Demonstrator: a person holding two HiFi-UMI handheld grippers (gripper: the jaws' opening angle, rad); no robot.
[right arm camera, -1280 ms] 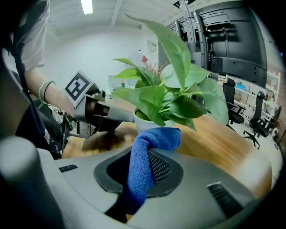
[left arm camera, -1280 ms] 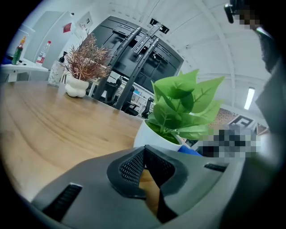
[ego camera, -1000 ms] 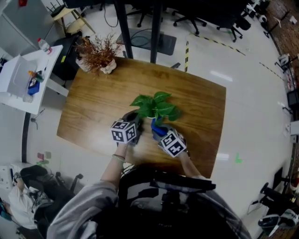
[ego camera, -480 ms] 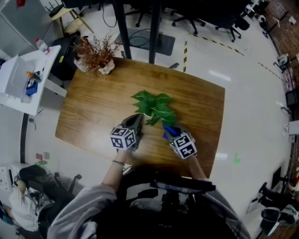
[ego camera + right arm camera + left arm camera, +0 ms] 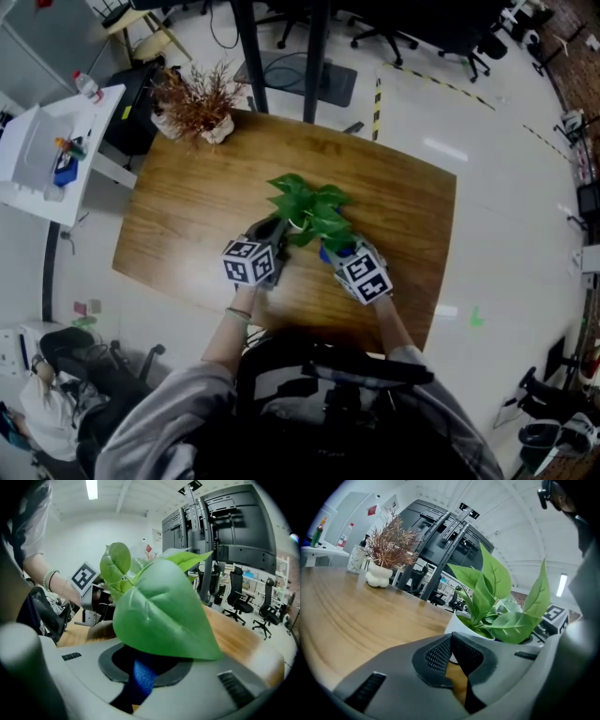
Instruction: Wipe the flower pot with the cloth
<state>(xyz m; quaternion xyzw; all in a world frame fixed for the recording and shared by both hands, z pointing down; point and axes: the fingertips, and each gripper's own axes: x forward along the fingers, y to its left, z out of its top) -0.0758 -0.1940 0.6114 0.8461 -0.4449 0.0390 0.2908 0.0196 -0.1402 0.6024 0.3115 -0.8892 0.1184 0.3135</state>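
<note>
A leafy green plant (image 5: 309, 208) stands mid-table, its leaves hiding most of its white flower pot (image 5: 460, 624) from the head view. My left gripper (image 5: 274, 229) is shut and empty, with its tips right at the pot's left side. My right gripper (image 5: 334, 255) is at the pot's right side, shut on a blue cloth (image 5: 142, 677). The cloth (image 5: 325, 253) lies against the pot under the leaves. One large leaf (image 5: 164, 611) covers the right jaw tips in the right gripper view, so the contact with the pot is hidden.
A dried reddish plant in a white vase (image 5: 199, 105) sits at the far left corner of the wooden table (image 5: 178, 216). A white side table (image 5: 42, 155) with bottles stands to the left. Office chairs and desk legs lie beyond the far edge.
The right gripper with the blue cloth swung out to the right around the pot, then edged back toward it. The left gripper stayed at the pot's left side.
</note>
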